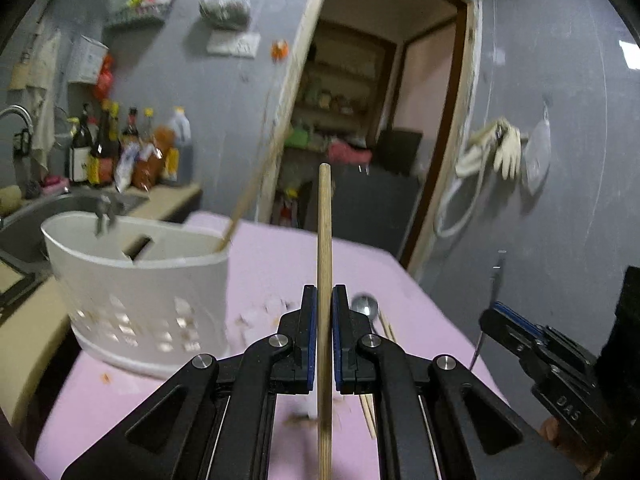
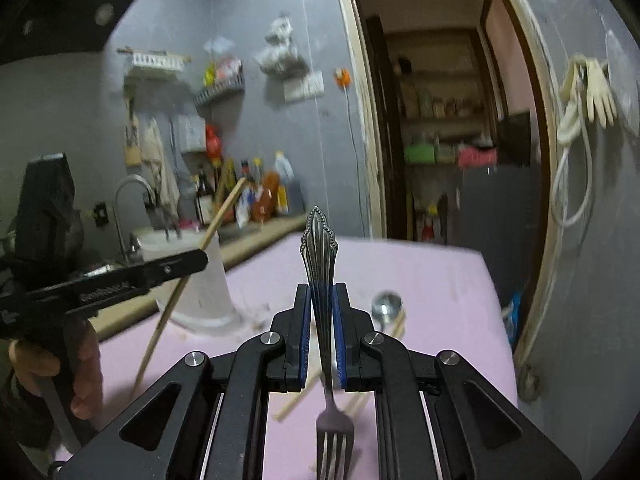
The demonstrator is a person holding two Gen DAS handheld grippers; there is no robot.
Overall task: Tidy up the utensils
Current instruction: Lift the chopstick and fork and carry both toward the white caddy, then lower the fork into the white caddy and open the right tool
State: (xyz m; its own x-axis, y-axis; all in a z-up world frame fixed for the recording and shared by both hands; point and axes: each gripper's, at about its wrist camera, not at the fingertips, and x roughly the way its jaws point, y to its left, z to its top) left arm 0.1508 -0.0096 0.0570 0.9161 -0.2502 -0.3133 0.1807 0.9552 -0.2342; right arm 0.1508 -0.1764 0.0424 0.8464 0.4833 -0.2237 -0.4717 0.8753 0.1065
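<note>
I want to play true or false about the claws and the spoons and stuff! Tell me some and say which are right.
1. The left claw holds a wooden chopstick. True.
2. The right claw holds a spoon. False: it grips a metal fork, prongs pointing back toward the camera.
3. The white holder stands on the pink table. True.
4. The white holder is empty. False: a chopstick leans inside it.
5. A metal spoon lies on the table. True.
</note>
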